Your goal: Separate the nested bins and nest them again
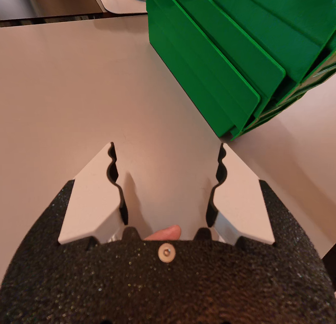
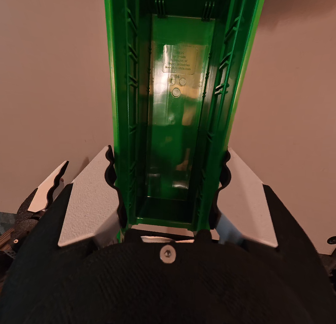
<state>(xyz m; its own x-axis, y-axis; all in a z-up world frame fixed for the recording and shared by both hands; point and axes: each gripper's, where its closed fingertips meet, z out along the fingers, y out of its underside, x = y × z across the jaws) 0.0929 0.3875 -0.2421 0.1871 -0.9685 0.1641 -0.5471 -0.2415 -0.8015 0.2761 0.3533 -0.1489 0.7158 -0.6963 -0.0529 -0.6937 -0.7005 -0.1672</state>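
The green bins (image 2: 181, 106) sit nested, several rims fanning out in the left wrist view (image 1: 227, 61), where the stack runs off the top and right edges, so their count is unclear. The right gripper (image 2: 168, 151) clamps the stack's near end, one pad on each long side wall; only the top bin's inside shows. A moulded panel (image 2: 179, 61) marks its floor. The left gripper (image 1: 166, 146) hangs spread and empty over the desk (image 1: 72, 97), beside the stack's near corner. A fingertip (image 1: 166, 232) peeks behind it.
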